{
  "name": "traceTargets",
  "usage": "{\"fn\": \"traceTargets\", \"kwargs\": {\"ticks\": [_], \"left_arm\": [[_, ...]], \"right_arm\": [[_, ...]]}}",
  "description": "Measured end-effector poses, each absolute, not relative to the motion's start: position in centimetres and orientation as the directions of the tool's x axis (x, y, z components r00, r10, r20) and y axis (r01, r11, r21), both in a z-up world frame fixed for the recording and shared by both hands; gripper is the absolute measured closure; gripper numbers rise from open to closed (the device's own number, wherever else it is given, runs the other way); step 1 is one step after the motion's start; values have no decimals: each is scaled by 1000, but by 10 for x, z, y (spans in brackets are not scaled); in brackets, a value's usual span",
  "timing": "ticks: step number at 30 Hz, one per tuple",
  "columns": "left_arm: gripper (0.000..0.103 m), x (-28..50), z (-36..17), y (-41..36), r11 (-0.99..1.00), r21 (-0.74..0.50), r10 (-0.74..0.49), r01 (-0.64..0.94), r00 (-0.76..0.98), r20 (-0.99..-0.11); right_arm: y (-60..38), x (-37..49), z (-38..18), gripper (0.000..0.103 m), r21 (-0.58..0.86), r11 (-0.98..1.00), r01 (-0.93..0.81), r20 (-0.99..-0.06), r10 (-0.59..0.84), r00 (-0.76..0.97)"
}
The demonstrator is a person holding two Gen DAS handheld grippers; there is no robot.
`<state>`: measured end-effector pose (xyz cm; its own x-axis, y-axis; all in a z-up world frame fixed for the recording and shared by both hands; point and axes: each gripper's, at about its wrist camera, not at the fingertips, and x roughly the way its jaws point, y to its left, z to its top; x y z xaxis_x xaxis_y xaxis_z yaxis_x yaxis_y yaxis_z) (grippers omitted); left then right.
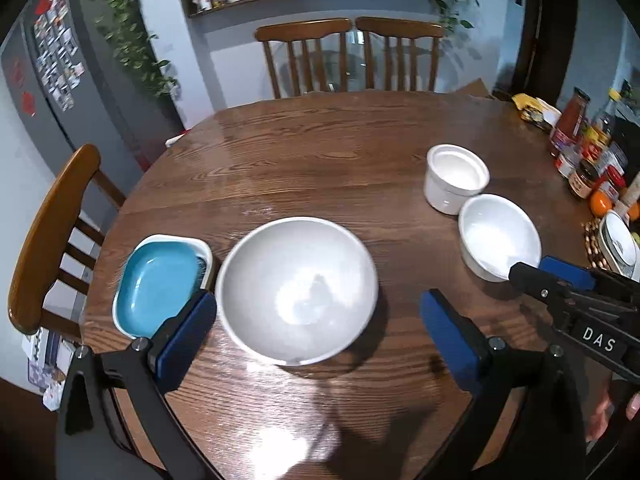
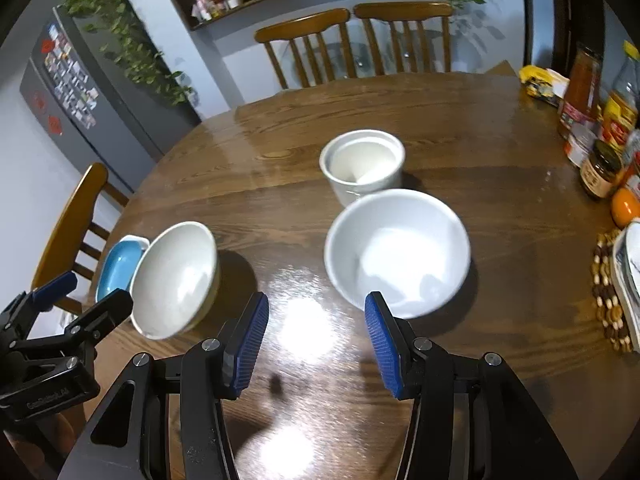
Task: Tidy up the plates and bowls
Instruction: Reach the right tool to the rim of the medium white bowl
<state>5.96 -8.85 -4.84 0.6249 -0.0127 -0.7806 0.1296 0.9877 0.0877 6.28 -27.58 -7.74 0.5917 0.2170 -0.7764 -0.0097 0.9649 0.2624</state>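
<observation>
A large pale grey bowl (image 1: 298, 288) stands on the round wooden table (image 1: 320, 140), between the fingers of my open left gripper (image 1: 318, 326), which is empty. To its left a blue square plate (image 1: 160, 280) lies in a white square dish (image 1: 202, 246). At the right are a medium white bowl (image 1: 498, 236) and a small white pot (image 1: 456, 178). In the right wrist view my right gripper (image 2: 316, 340) is open and empty, just in front of the medium white bowl (image 2: 396, 252), with the small pot (image 2: 362, 164) behind and the grey bowl (image 2: 176, 280) to the left.
Bottles and jars (image 1: 584, 148) and an orange (image 2: 624, 206) crowd the table's right edge, with a beaded trivet (image 2: 608, 292) under a dish. Wooden chairs (image 1: 348, 56) stand at the far side and one chair (image 1: 52, 236) at the left.
</observation>
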Motion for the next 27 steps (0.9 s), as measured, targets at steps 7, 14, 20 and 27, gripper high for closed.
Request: {"fn": "traceTargets", "kwargs": {"ticks": [7, 14, 20, 27], "left_arm": [[1, 61, -52, -119, 975, 95, -51, 200, 619, -784], [1, 67, -61, -146, 960, 102, -78, 261, 598, -798], [1, 72, -74, -172, 946, 101, -95, 308, 562, -822], [1, 79, -82, -192, 939, 108, -93, 328, 542, -835]], "right_arm": [[-309, 51, -80, 52, 268, 962, 55, -777, 182, 603], [-333, 46, -84, 52, 271, 957, 107, -784, 155, 601], [-352, 44, -89, 52, 274, 951, 146, -793, 137, 593], [-366, 41, -91, 52, 281, 944, 172, -794, 127, 595]]}}
